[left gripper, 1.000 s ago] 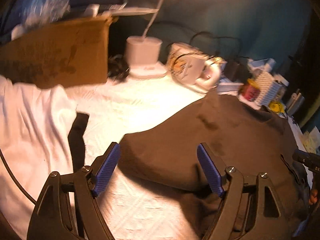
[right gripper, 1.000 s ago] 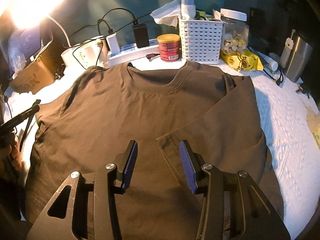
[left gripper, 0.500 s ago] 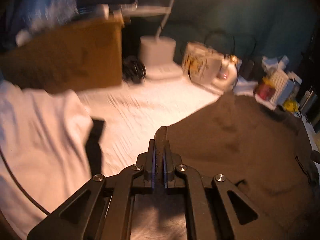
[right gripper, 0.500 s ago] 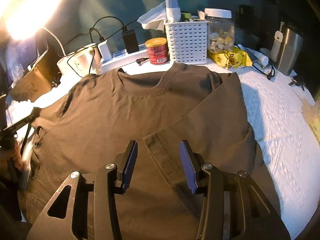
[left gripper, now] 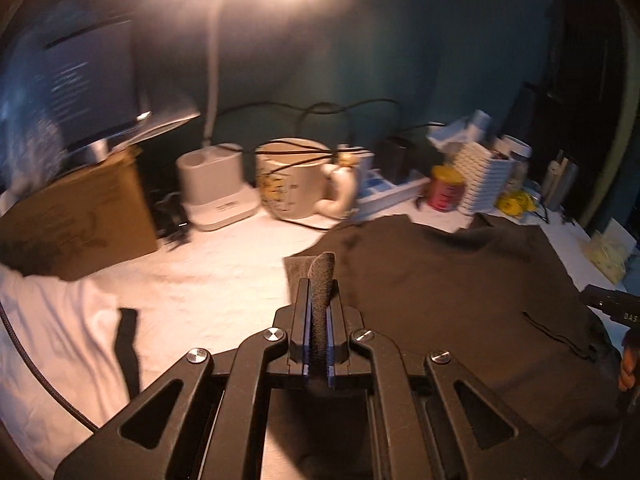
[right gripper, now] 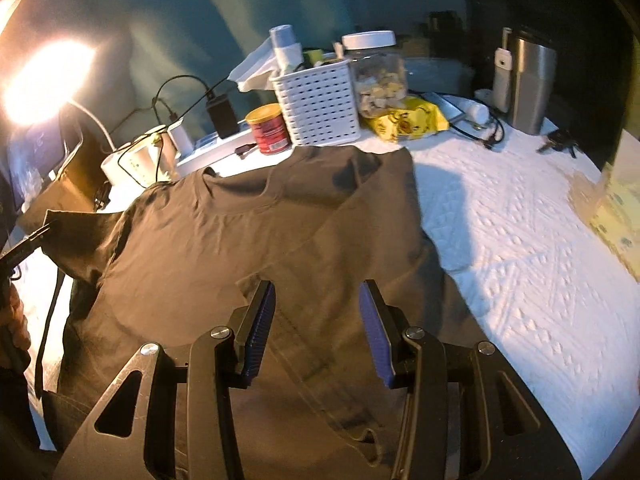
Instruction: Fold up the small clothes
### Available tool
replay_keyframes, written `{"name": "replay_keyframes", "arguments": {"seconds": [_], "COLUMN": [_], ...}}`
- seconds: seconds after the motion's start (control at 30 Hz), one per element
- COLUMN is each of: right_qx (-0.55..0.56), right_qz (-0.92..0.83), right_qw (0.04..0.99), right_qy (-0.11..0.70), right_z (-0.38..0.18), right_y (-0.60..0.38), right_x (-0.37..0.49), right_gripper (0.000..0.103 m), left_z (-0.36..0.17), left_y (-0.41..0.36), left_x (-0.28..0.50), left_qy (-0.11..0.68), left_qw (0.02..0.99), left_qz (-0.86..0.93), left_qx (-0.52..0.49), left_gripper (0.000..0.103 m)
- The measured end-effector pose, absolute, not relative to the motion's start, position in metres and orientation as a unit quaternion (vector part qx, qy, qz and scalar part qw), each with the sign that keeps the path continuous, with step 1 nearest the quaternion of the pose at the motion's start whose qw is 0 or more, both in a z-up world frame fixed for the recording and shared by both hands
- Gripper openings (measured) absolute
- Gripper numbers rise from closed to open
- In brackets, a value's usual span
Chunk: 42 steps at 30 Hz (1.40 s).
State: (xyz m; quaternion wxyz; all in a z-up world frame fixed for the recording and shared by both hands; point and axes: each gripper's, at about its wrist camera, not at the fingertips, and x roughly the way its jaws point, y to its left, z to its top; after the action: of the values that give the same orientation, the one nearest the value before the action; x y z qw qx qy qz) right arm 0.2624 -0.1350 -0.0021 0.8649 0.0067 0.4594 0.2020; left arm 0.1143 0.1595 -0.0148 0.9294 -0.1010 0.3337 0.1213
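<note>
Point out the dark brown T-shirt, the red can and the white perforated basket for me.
Dark brown T-shirt (right gripper: 224, 248): right wrist view, chest below the collar.
Red can (right gripper: 269, 130): right wrist view, its label side.
White perforated basket (right gripper: 320, 108): right wrist view, front wall.

I am seeing the dark brown T-shirt (right gripper: 224, 256) lying front up on the white cloth, one sleeve folded inward, the other lifting clear.

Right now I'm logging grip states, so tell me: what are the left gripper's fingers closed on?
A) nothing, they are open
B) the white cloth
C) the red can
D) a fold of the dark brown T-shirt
D: in the left wrist view the left gripper is shut with a fold of the dark brown T-shirt pinched between its fingers.
</note>
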Motion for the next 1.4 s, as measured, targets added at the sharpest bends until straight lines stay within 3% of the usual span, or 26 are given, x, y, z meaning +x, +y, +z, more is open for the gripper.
{"name": "replay_keyframes", "arguments": {"seconds": [0.37, 0.77, 0.83, 1.03, 1.23, 1.4], "right_qx": [0.035, 0.052, 0.051, 0.047, 0.037, 0.025], "right_qz": [0.193, 0.182, 0.181, 0.184, 0.191, 0.198], "right_qw": [0.868, 0.873, 0.875, 0.876, 0.873, 0.871], "right_qy": [0.456, 0.449, 0.447, 0.443, 0.447, 0.450], "right_z": [-0.007, -0.009, -0.007, -0.003, -0.004, -0.003], "right_y": [-0.174, -0.209, -0.211, -0.208, -0.199, -0.188], "right_x": [0.266, 0.268, 0.268, 0.262, 0.252, 0.246], "right_gripper": [0.047, 0.047, 0.047, 0.047, 0.047, 0.047], "left_z": [-0.022, -0.077, -0.076, -0.042, -0.028, -0.047], "left_y": [0.085, 0.041, 0.039, 0.044, 0.096, 0.132], "left_x": [0.164, 0.210, 0.207, 0.164, 0.113, 0.097], "left_qy": [0.378, 0.490, 0.494, 0.463, 0.430, 0.437], "left_qw": [0.922, 0.870, 0.867, 0.883, 0.896, 0.885], "left_qz": [0.045, 0.017, 0.007, -0.016, 0.047, 0.077], "left_qx": [-0.068, -0.061, -0.066, -0.074, -0.096, -0.140], "left_gripper": [0.004, 0.007, 0.022, 0.051, 0.054, 0.054]}}
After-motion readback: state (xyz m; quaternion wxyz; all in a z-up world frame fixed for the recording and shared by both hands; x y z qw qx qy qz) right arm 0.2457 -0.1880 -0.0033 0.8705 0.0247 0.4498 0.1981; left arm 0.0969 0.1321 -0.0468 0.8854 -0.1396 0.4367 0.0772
